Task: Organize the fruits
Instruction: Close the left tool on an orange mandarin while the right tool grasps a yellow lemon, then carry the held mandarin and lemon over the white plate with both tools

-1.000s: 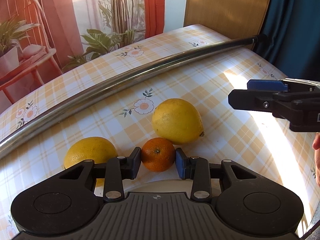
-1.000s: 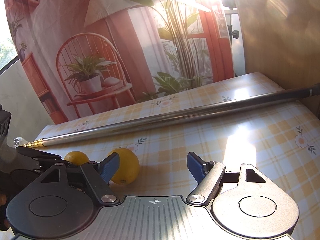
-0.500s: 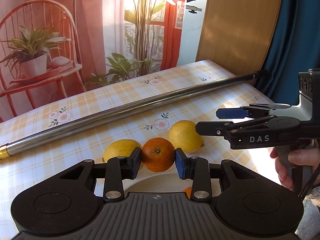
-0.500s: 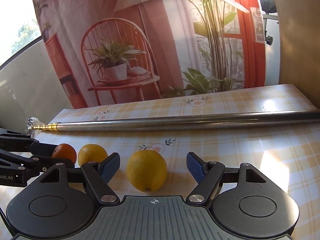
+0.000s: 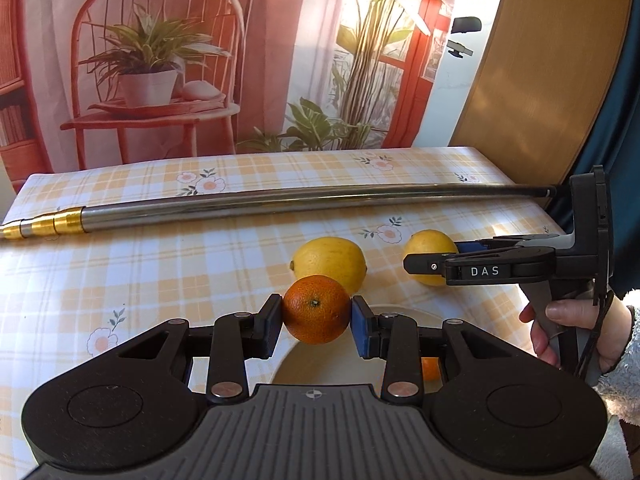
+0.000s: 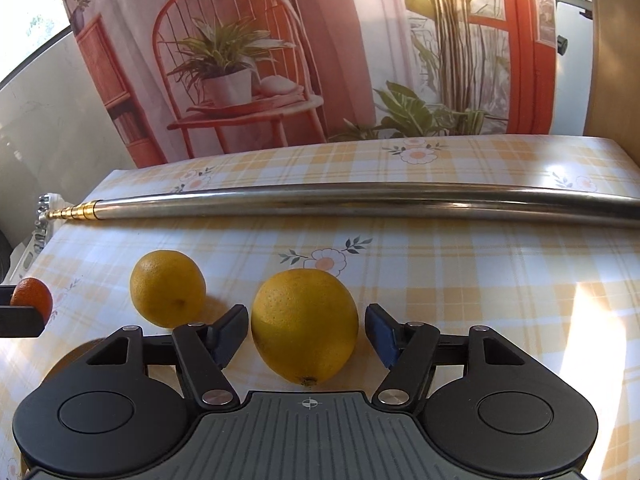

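Two tools are at work over a checked desk [image 6: 460, 272]: the left tool [image 5: 316, 316] pinches a small orange [image 5: 316, 309] by its sides, lifted above a pale plate [image 5: 320, 364]. The right tool [image 6: 306, 330] is spread wide around a lemon [image 6: 305, 325] lying on the desk, pads not touching. The lemon looks firm, rounded and likely to roll, so its widest middle seems the best grip; a second lemon [image 6: 168, 288] lies just left.

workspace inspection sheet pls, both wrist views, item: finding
surface: checked floral tablecloth, sunlit patches.
job's things: orange in left gripper; two lemons on cloth; white plate below, second orange fruit partly hidden on it.
clutter: long metal pole across the table.
grippers: left shut on orange; right gripper open, straddling the nearer lemon.
cables: dark cord by the hand.
surroundings: printed backdrop, chair and plants.
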{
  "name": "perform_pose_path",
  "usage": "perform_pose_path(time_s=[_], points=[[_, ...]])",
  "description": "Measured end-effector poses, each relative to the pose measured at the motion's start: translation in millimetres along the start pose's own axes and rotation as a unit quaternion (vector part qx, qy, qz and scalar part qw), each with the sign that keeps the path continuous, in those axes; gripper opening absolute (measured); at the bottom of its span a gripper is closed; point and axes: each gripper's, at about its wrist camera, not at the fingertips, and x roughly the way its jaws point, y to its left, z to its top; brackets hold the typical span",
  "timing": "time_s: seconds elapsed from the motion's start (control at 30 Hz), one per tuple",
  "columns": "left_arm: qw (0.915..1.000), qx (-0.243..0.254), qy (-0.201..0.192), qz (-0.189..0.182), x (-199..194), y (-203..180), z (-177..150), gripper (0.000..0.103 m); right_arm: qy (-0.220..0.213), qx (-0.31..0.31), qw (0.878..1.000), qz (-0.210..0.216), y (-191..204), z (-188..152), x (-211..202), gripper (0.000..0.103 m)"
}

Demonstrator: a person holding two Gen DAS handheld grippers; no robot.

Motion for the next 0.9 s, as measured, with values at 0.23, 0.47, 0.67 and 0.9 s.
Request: perform_pose_path(time_s=[0.23, 0.47, 0.67, 0.9], points=[[0.9999, -0.017, 0.001, -0.002, -8.6, 8.3, -11.8, 0.038, -0.005, -0.026, 0.999, -0.021, 8.9, -4.4, -3.3, 0.052], [0.9997, -0.024, -0.002, -0.001, -12.8, 11.2, -17.3, 0.038, -0.006, -0.013, 1.0, -0.018, 8.9, -2.1, -4.5, 0.052], [0.9996, -0.029, 0.002, -0.004, -15.1, 12.6, -21.4, 0.038, -0.005, -0.025, 0.999, -0.027, 12.7, -5.6, -8.1, 0.051], [0.9996, -0.029, -0.002, -0.005, -21.3, 11.8, -24.6, 0.038, -0.022, -0.002, 1.0, -0.015, 14.0, -14.1, -27.0, 0.051]])
